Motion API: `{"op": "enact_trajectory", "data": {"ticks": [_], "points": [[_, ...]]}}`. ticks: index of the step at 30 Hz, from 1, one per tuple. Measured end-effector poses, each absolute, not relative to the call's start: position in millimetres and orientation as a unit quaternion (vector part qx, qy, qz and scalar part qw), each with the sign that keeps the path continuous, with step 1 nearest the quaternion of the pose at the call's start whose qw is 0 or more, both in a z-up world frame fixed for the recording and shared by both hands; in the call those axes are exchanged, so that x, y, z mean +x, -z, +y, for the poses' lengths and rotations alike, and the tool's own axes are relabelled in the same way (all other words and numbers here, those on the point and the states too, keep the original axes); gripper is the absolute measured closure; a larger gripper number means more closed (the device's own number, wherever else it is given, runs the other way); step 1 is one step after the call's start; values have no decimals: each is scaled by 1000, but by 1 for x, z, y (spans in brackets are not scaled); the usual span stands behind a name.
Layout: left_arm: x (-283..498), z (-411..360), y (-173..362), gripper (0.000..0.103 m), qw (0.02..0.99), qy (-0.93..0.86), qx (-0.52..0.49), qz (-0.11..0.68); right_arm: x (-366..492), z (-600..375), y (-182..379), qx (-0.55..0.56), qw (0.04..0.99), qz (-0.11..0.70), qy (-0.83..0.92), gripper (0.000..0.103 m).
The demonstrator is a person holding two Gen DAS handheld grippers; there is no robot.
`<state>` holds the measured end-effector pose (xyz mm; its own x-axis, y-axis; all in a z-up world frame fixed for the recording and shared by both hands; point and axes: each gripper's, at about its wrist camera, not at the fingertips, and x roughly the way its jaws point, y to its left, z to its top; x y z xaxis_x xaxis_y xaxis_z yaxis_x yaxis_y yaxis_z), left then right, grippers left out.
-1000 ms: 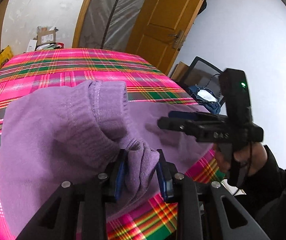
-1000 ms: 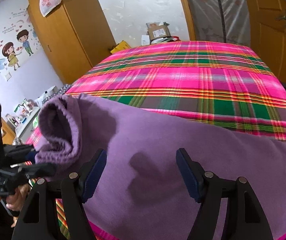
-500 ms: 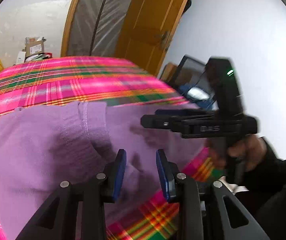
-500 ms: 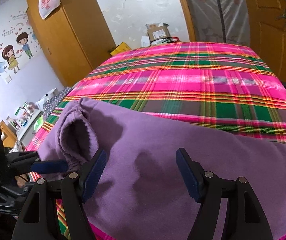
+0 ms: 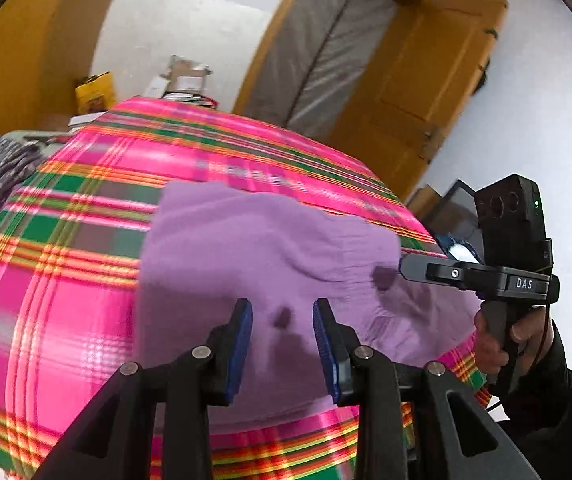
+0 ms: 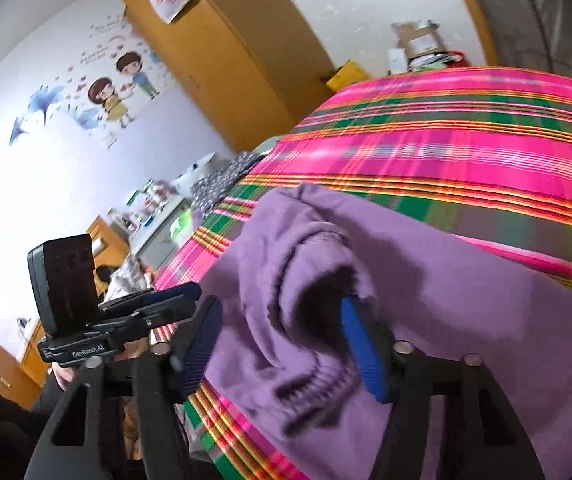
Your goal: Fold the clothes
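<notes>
Letting go of the bunched sleeve it had clamped a second ago, the left gripper (image 5: 282,354) now hangs apart and empty over the purple sweater (image 5: 246,248) at the bed's (image 5: 66,280) near edge, while the right gripper (image 6: 282,344) is closing around the ribbed cuff (image 6: 305,280), so the fold looks handed over.

You see a wooden wardrobe (image 6: 222,52) with a white wall and cartoon decal (image 6: 118,88) left of it.
</notes>
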<state>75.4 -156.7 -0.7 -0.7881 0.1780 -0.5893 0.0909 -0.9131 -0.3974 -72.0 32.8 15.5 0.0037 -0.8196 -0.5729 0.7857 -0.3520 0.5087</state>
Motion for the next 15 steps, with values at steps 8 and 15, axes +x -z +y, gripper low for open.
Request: {"op": "enact_trajectory", "data": {"ticks": [8, 15], "points": [[72, -155, 21, 71, 17, -916, -349, -199, -98, 11, -4, 447, 544, -53, 709, 95], [81, -157, 29, 71, 32, -912, -357, -198, -129, 22, 33, 519, 485, -104, 696, 89]]}}
